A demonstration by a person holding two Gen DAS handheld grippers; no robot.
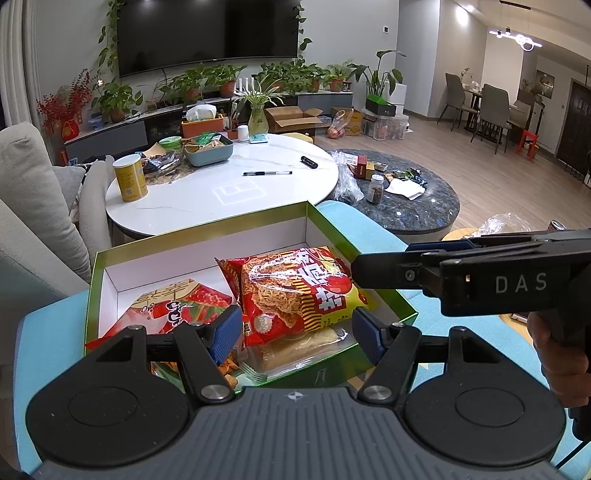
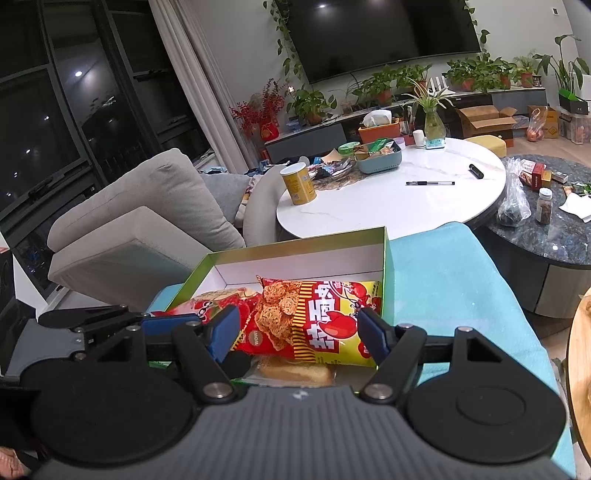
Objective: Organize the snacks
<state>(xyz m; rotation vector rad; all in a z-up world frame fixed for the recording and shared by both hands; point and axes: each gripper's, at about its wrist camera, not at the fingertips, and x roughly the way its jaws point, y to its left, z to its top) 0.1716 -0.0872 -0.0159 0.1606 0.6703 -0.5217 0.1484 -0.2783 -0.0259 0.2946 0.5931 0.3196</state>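
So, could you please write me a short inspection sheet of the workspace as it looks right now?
Surface: turquoise cloth under the green box.
Job's things: red-and-yellow noodle snack bag lies in the box on a clear-wrapped pastry; a red snack bag lies beside it.
Clutter: yellow can, pen and blue basket on the white round table.
Grippers: left gripper and right gripper both open over the box, fingers not pressing anything.
Cables: thin black one at the left view's lower right corner.
Surroundings: sofa, television, potted plants.
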